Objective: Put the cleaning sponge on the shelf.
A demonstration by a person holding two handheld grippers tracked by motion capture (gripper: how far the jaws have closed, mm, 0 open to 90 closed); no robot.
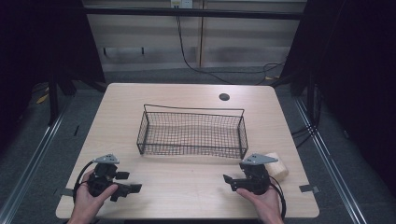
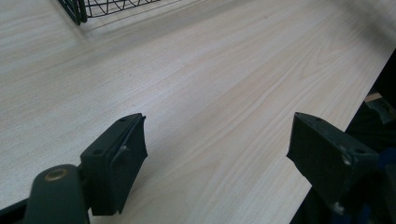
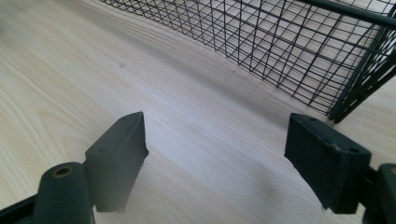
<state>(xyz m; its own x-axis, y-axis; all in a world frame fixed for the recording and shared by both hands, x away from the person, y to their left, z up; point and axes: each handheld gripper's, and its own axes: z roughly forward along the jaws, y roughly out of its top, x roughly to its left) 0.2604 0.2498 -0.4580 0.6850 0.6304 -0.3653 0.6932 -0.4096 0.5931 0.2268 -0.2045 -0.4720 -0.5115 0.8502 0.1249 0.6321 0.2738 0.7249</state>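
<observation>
Black wire makes up the one basket (image 1: 191,133) at the middle of the pale wooden table (image 1: 187,191), and nothing lies in it. Two grippers rest near the front edge, one in each hand. The left gripper (image 1: 127,182) sits at the front left, its jaws wide apart over bare wood. The right gripper (image 1: 229,181) sits at the front right, jaws likewise spread with nothing between them, the basket's corner just ahead. One light tan block (image 1: 278,165) lies beside the right gripper, near the basket's right end.
</observation>
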